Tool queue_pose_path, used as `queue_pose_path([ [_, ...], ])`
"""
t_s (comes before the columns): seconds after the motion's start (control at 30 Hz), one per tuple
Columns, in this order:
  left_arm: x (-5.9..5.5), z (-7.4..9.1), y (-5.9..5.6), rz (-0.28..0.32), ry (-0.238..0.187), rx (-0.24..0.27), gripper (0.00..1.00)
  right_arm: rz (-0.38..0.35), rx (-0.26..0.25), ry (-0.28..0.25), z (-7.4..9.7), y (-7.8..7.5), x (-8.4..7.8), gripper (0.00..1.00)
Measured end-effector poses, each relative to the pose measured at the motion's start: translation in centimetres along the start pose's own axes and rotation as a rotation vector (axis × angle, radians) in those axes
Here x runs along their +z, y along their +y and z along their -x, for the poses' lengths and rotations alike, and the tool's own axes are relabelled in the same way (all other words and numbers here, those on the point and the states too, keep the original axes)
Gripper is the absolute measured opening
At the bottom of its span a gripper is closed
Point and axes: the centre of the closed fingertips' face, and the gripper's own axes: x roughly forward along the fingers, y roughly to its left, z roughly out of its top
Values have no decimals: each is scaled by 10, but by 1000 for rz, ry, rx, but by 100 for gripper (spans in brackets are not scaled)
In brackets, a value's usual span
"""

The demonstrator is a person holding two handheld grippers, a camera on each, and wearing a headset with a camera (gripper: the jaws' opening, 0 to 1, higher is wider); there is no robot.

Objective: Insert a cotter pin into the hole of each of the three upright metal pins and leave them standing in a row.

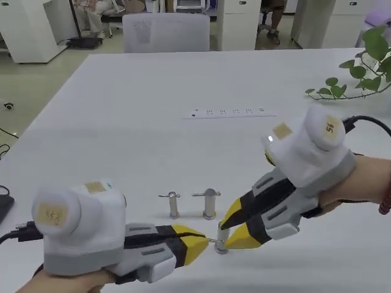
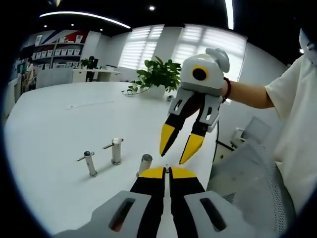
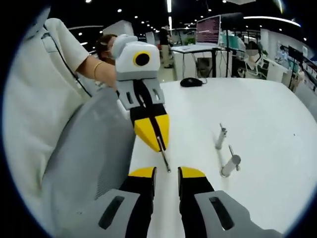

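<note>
Three upright metal pins stand near the table's front edge. The left pin (image 1: 173, 205) (image 2: 89, 163) and the middle pin (image 1: 209, 204) (image 2: 116, 150) each carry a cotter pin through the top. The third pin (image 1: 221, 238) (image 2: 145, 163) stands nearer, with nothing through it. My left gripper (image 1: 198, 240) (image 2: 168, 171) is shut on a thin cotter pin (image 3: 163, 156), whose tip points at the third pin's top. My right gripper (image 1: 235, 227) (image 3: 166, 172) hangs open just over the third pin, one yellow finger on each side, not touching it as far as I can tell.
A leafy plant (image 1: 366, 67) (image 2: 157, 74) stands at the table's far right. A white power strip (image 1: 229, 113) lies mid-table. A grey chair (image 1: 166, 32) sits at the far edge, another chair back (image 3: 86, 148) at my side.
</note>
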Motion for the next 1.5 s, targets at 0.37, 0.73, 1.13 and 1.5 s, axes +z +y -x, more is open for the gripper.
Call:
queue_pose_path([
  [0.37, 0, 0, -18, -60, 6, -85, 0, -47, 104, -6, -4, 18, -8, 18],
  [0.73, 0, 1, -30, -81, 2, -141, 0, -69, 166, -8, -6, 32, -10, 16],
  [1.13, 2, 4, -37, -84, -1, -174, 0, -71, 200, -31, -8, 40, -5, 8],
  [1.5, 1, 4, -38, -90, 6, -184, 0, 17, 207, -33, -7, 44, -6, 4],
])
